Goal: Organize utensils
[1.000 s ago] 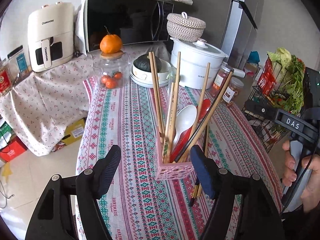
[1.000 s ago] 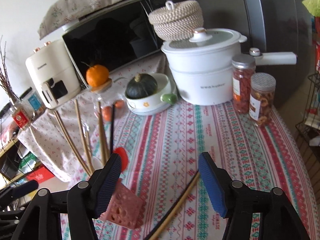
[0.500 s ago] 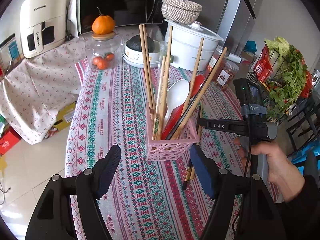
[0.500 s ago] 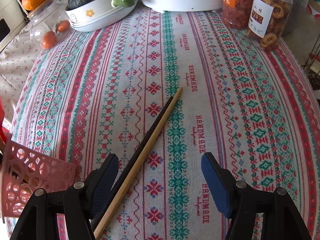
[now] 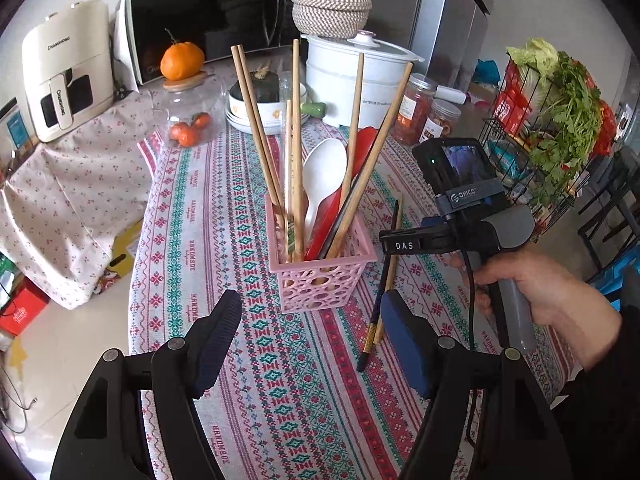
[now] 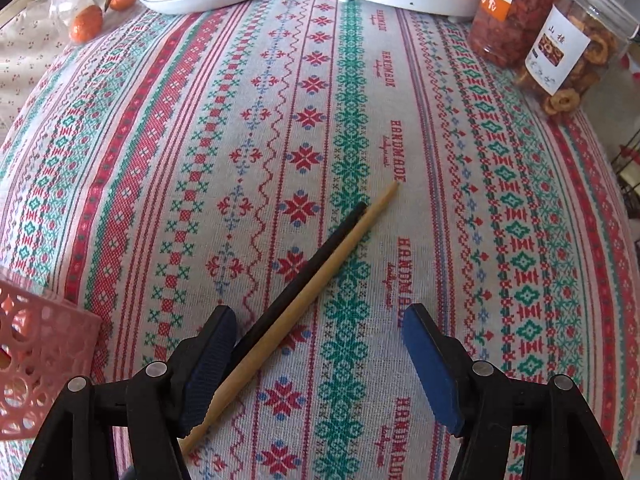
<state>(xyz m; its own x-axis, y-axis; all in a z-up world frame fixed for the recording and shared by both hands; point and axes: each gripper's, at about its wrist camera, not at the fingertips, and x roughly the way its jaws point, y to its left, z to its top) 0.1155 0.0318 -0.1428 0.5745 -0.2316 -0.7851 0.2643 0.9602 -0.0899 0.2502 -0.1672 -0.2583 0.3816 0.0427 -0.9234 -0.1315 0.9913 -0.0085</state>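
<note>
Pink basket: upright on patterned tablecloth, holding wooden chopsticks, white spoon, red spoon.
Loose pair just right of basket, flat on cloth, side by side: black chopstick, wooden chopstick.
Right gripper: above loose pair, jaws spread, nothing pinched; chopsticks pass beside its left pad.
Left gripper: in front of basket, jaws spread, empty.
White cooker, two jars: behind basket.

I see a woven, matt cloth with stitched bands across the frame. On it lie a pale wooden chopstick and a matt black one. The pink basket, centre, looks like perforated plastic; the spoon is glossy white.
</note>
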